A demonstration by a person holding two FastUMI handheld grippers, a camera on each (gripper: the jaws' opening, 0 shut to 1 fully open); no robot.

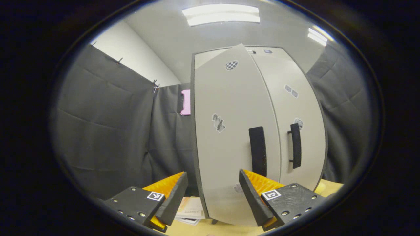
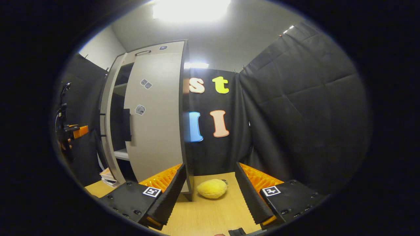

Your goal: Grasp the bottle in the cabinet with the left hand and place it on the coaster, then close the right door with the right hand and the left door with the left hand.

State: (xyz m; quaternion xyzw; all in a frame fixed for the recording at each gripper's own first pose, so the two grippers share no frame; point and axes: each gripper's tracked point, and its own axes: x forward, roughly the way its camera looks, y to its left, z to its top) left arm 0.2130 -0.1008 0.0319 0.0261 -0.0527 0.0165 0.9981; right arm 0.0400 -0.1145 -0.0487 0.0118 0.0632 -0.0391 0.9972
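Here the left door (image 1: 229, 131) stands ajar just ahead of the left gripper (image 1: 213, 193), jaws apart.

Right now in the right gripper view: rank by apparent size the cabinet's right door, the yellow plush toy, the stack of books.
1. Right door, by far the largest.
2. Yellow plush toy.
3. Stack of books, smallest as seen, but it sits farther back and partly hidden by the left door, so its true size is unsure.

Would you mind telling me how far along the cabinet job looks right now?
The right door looks closed. The left door still stands ajar, with the open left gripper empty in front of it, so closing it is left. The right gripper is open and holds nothing. I cannot see the bottle or coaster to confirm that step.
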